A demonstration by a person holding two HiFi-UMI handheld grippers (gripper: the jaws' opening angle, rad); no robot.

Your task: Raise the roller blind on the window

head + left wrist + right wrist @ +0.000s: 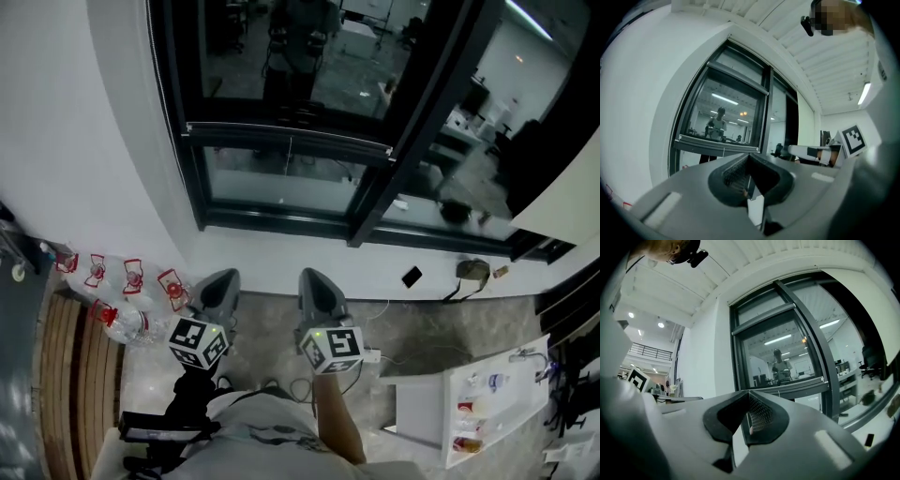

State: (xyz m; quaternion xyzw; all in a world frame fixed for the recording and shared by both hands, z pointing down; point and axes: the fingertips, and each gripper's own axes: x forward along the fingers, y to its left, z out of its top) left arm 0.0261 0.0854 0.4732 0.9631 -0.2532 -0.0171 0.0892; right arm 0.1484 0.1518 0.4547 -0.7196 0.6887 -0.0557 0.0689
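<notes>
The left tongs (221, 279) and right tongs (315, 277) are held side by side, pointing level at the dark window (281, 56), well apart from it. Both are closed tip to tip with nothing between them. The pale roller blind (564, 199) hangs over the window's right part, far right of both tongs
</notes>
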